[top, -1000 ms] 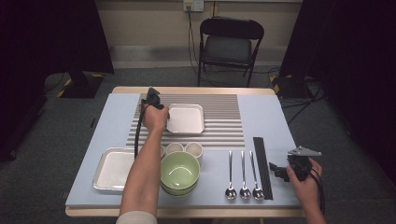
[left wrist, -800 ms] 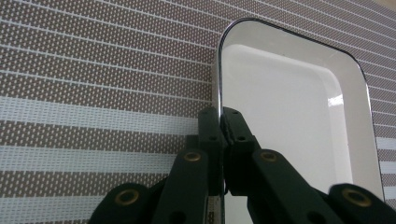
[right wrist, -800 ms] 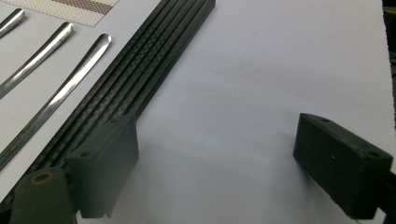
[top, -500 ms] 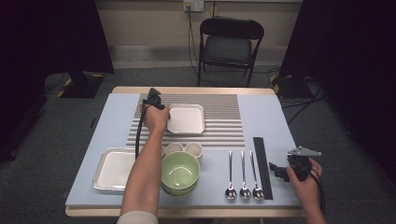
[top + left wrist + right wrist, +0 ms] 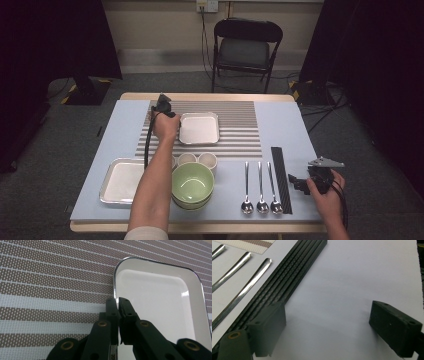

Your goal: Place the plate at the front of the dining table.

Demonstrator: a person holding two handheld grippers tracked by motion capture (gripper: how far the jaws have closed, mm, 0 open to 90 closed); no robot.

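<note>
A small white square tray lies on a striped placemat at the back of the table. My left gripper reaches down at the tray's left edge, and its jaws are shut on the tray's thin dark rim. My right gripper rests low at the table's front right, beside a long black strip. In the right gripper view its jaws stand wide apart over bare table with nothing between them, the black strip just to their left.
A larger white tray sits front left. Stacked green bowls stand at front centre, with two small white cups behind them. Three spoons lie left of the strip. A folding chair stands beyond the table.
</note>
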